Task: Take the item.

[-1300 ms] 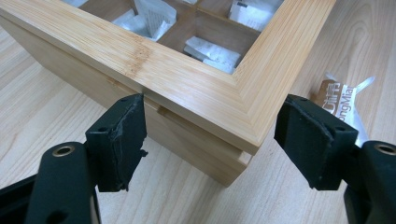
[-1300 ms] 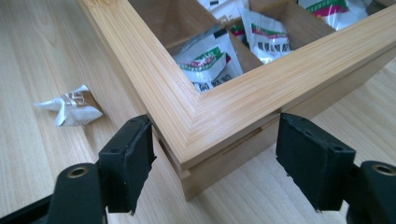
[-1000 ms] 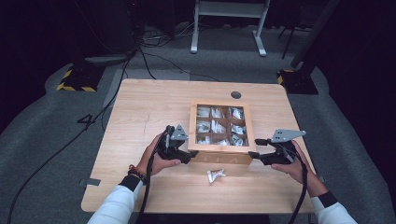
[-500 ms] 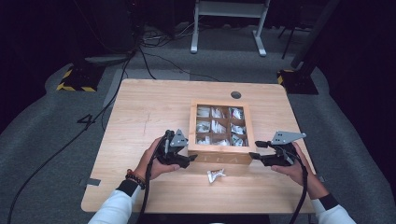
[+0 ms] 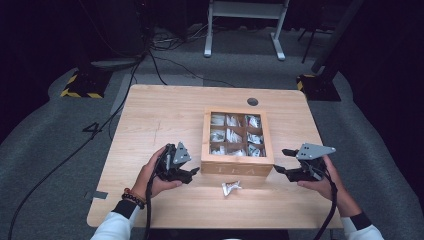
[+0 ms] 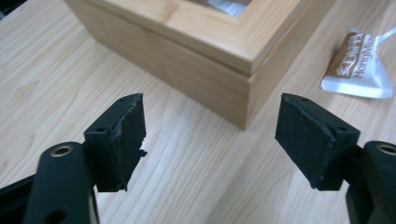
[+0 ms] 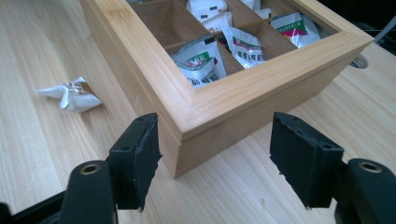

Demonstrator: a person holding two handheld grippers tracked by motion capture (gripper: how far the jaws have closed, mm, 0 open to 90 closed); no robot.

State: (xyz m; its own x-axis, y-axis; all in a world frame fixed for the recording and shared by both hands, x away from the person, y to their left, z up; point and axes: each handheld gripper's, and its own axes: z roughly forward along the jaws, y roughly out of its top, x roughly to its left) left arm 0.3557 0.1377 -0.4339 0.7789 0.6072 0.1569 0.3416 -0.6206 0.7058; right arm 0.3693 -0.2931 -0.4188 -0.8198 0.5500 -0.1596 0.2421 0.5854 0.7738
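Observation:
A wooden tea box with a glass-paned lid stands closed near the table's middle, its compartments holding tea packets. One loose packet lies on the table just in front of the box. My left gripper is open beside the box's front left corner, jaws wide with nothing between them; the loose packet lies past the corner. My right gripper is open at the front right corner, its jaws straddling that corner without touching; the packet shows to the left.
The wooden table has bare room left of the box and along its front edge. A round cable hole sits behind the box. Cables and a white stand base lie on the grey floor beyond.
Both grippers stay at the box's front corners; the left hand has shifted slightly. The box and loose packet have not moved.

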